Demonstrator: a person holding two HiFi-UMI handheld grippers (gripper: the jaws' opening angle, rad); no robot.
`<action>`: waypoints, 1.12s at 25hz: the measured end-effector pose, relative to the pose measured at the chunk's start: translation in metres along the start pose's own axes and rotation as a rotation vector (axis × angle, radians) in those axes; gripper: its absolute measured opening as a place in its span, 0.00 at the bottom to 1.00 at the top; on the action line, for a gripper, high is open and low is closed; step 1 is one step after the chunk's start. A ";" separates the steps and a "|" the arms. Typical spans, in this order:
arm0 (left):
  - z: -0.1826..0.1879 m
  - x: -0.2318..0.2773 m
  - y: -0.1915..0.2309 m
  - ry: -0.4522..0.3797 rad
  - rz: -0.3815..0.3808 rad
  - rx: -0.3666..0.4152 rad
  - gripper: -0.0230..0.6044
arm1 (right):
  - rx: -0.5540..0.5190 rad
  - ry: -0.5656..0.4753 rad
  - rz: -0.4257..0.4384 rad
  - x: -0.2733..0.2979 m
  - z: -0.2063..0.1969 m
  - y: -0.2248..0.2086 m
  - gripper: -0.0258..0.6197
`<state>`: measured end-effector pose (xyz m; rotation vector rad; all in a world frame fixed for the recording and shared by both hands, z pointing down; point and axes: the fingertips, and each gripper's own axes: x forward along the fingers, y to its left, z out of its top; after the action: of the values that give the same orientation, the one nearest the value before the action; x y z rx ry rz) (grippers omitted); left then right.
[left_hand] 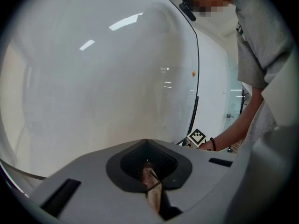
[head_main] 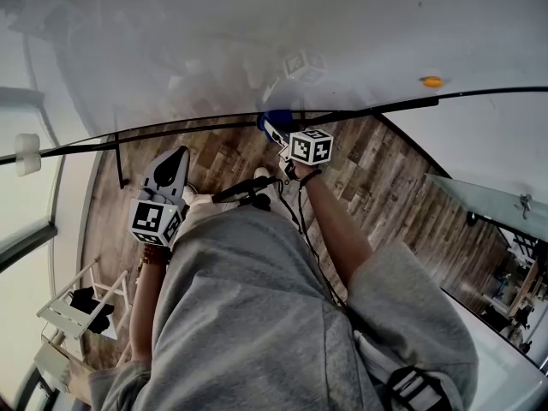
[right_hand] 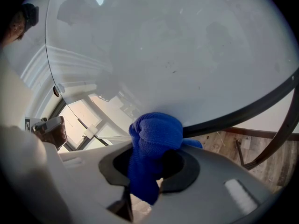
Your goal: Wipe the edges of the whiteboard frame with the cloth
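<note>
The whiteboard (head_main: 282, 24) fills the top of the head view, and its black frame (head_main: 479, 95) runs along the lower edge. My right gripper (head_main: 274, 129) is shut on a blue cloth (head_main: 275, 120), and the cloth presses against that lower frame edge near its middle. In the right gripper view the bunched cloth (right_hand: 155, 136) sits between the jaws of the right gripper (right_hand: 149, 171) and touches the frame (right_hand: 243, 110). My left gripper (head_main: 175, 164) hangs lower and to the left, away from the board. The left gripper (left_hand: 152, 183) is shut with nothing in it.
An orange magnet (head_main: 432, 81) sticks to the board at the right. A black stand leg (head_main: 116, 161) drops to the wooden floor (head_main: 402, 195) at the left. A white rack (head_main: 73, 311) stands at lower left, and a glass partition (head_main: 488, 199) is at the right.
</note>
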<state>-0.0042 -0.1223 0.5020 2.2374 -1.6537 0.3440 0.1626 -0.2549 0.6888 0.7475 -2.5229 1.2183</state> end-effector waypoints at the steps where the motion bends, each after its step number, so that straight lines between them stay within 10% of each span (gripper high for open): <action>1: 0.000 -0.001 0.001 0.001 0.001 0.001 0.05 | 0.000 0.000 0.001 0.002 0.000 0.001 0.22; 28: -0.003 -0.025 0.028 -0.015 0.034 -0.010 0.05 | -0.009 0.032 0.029 0.029 -0.012 0.032 0.22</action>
<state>-0.0388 -0.1066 0.4981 2.2119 -1.6986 0.3278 0.1205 -0.2390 0.6875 0.6865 -2.5199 1.2175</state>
